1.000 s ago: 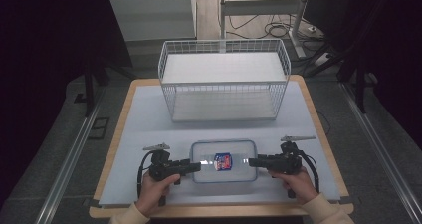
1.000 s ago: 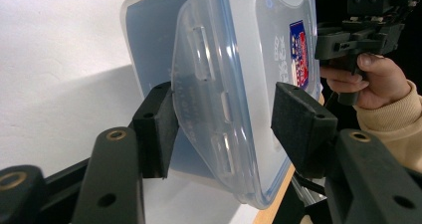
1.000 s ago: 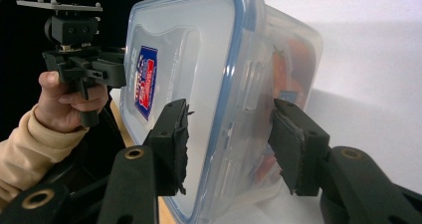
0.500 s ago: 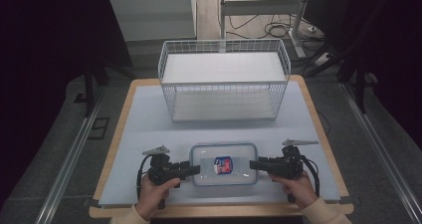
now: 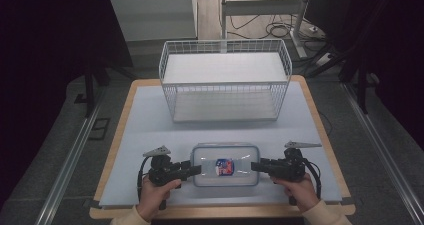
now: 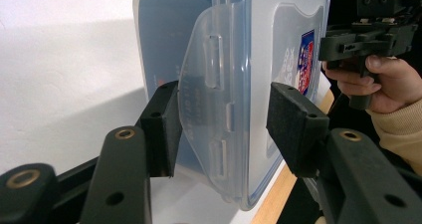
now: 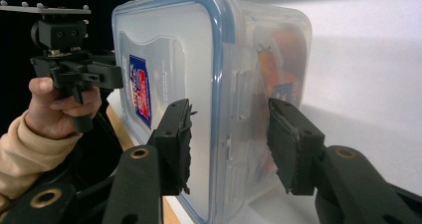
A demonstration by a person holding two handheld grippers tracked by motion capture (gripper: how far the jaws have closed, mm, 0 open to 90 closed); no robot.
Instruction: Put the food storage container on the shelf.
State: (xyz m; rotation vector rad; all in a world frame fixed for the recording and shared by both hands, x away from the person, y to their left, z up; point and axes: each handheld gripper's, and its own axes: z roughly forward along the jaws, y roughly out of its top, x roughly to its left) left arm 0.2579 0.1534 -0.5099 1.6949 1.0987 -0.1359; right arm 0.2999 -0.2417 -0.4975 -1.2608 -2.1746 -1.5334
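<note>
One clear plastic food container (image 5: 225, 164) lies flat on the table (image 5: 150, 120), near its front edge and midway between the two grippers. It is a rounded rectangle with a translucent lid edged by a blue seal, and one red-and-blue label (image 5: 223, 166) sits on the middle of the lid. From the left gripper view the container (image 6: 239, 84) has a hinged locking flap (image 6: 209, 99) standing out from its short end, moulded with three small slots. From the right gripper view the container (image 7: 209, 84) shows something orange inside through the cloudy wall; what it is cannot be told.

There are two grippers, each held in one hand. The left gripper (image 5: 192, 169) points at the container's left end, and in its own view its two black, blocky fingers (image 6: 159, 127) stand apart on either side of the flap, spread and not clamped on it. The right gripper (image 5: 256, 166) points at the right end; its two fingers (image 7: 175, 144), faced with rough dark pads, straddle the lid's edge with a gap on each side, also released. Each gripper carries one grey three-cornered plate on top and one black cable.

One white wire basket (image 5: 225, 80), rectangular with a fine grid and an open top, stands at the back of the table, well apart from the container. The table has a pale wooden rim around a smooth light-grey mat.
</note>
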